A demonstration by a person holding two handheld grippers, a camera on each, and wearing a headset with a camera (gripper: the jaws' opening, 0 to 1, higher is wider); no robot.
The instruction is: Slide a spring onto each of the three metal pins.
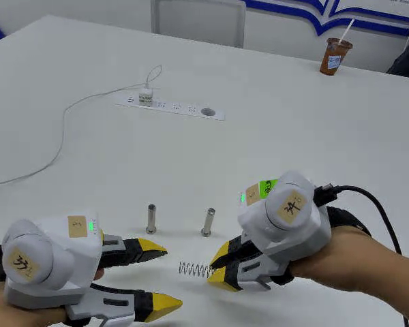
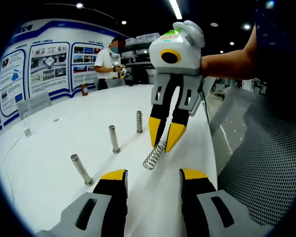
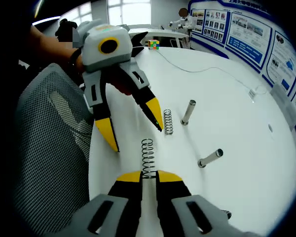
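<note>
The white tabletop is carrying everything, with a person holding one gripper in each hand at its near edge. The right gripper is reaching in from the right, its fingers clenched on one end of a spring. That spring is sticking out level towards the left gripper, low over the tabletop; whether it is touching the surface cannot be told. The left gripper is facing it from the left, its fingers spread wide and grasping nothing. In the right gripper view one of these yellow fingertips is hovering just beside a second spring.

A power strip is lying well behind the work, a thin cable trailing off it to the left. A brown cup with a straw is standing at the far right edge.

Two bare pins are standing upright just beyond the grippers, near each other. In the left gripper view a third pin is standing farther along the same row, wrapped in the coils of the second spring.
</note>
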